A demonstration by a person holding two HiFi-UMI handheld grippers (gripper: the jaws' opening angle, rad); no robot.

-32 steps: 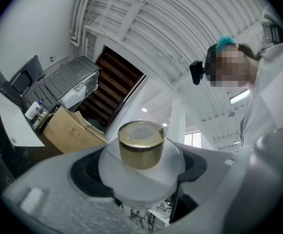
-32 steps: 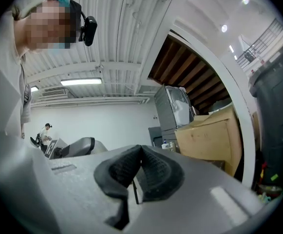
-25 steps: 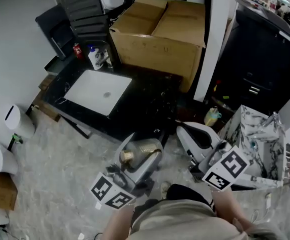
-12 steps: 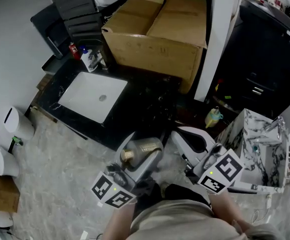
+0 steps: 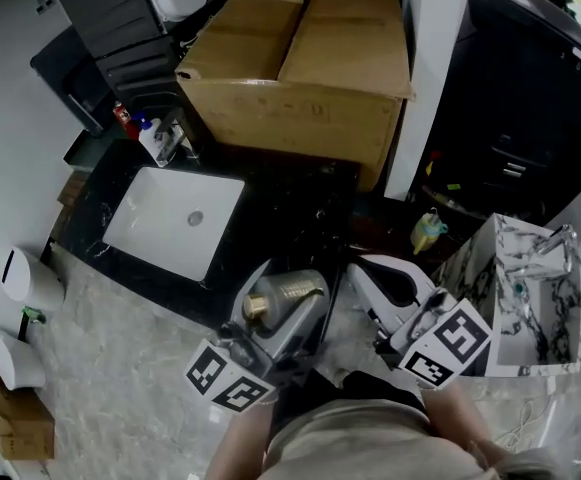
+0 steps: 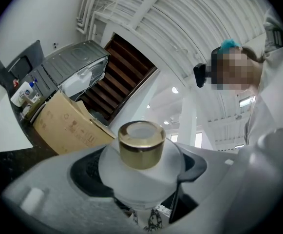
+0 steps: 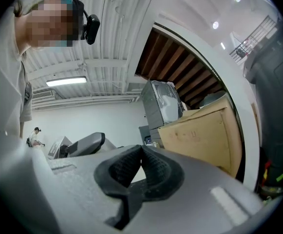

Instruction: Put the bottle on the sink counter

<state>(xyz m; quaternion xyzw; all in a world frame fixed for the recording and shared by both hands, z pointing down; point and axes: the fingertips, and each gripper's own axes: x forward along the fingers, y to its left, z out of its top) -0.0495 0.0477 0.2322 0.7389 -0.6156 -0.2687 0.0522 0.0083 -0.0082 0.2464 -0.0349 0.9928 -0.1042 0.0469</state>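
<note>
My left gripper is shut on a frosted bottle with a gold cap, held low at the black counter's near edge. In the left gripper view the bottle sits between the jaws with its gold cap pointing at the camera. My right gripper hangs beside it to the right, shut with nothing in it; the right gripper view shows its black pads meeting. The black sink counter with a white basin lies ahead and to the left.
A large cardboard box stands on the counter's far side. Small bottles and a red can cluster at the basin's back corner. A marbled white box is at right, a yellow-green bottle on the floor, and white bins at left.
The head view has shifted so the counter, basin and box sit more to the left and lower. Both grippers hold about the same place, the bottle still in the left one.
</note>
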